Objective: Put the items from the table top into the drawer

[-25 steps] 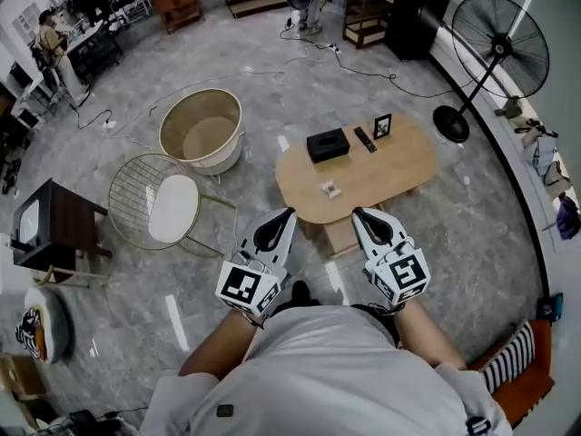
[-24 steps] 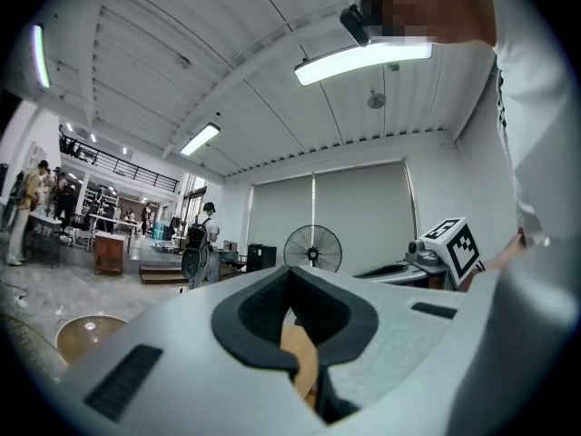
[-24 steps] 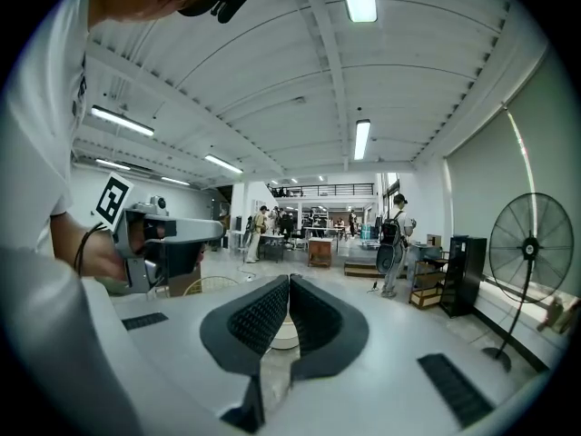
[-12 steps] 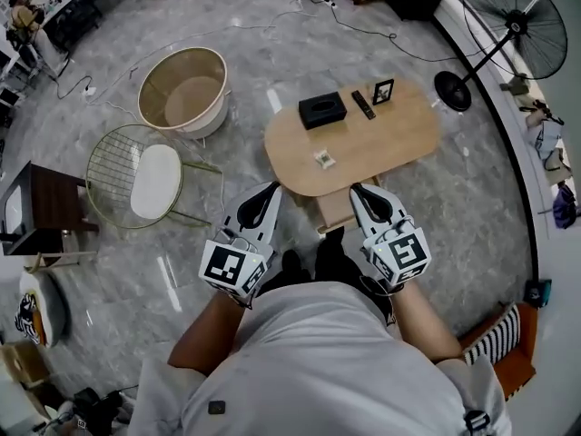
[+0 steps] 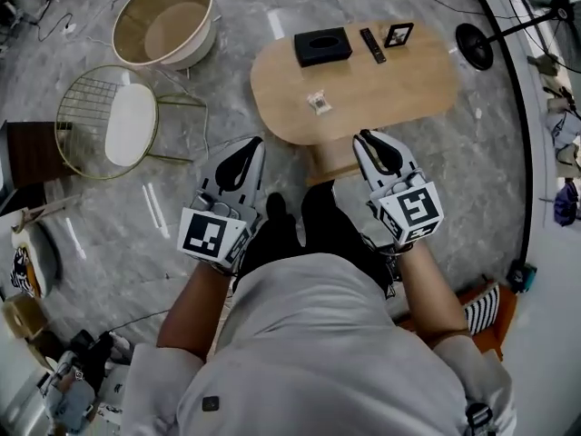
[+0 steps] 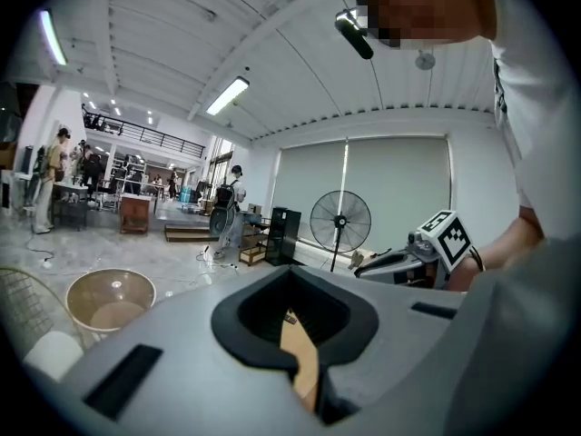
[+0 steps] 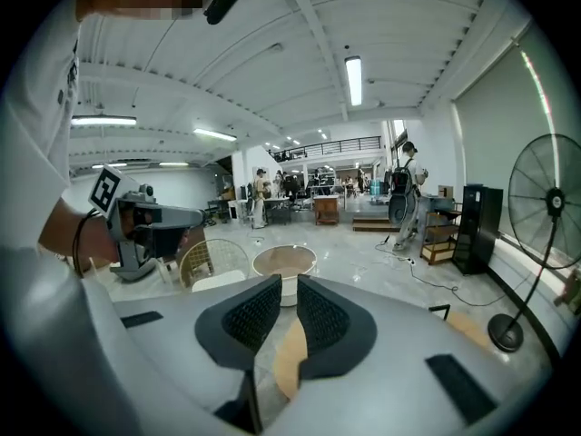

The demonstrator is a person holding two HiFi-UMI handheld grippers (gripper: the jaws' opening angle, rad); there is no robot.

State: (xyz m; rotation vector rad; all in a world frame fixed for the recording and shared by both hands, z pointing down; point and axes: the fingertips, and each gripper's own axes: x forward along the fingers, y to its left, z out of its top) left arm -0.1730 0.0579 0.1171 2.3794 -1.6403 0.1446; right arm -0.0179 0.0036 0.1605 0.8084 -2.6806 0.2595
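On table (image 5: 399,94): black box (image 5: 322,46), remote (image 5: 372,45), picture frame (image 5: 398,34), small packet (image 5: 318,103); none stowed, we judge. Left gripper (image 5: 253,144) closed, empty; right gripper (image 5: 365,139): jaws opening, nothing between them.

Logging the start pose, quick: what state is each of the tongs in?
Left tongs: closed, empty.
Right tongs: opening, narrow gap, nothing between them.
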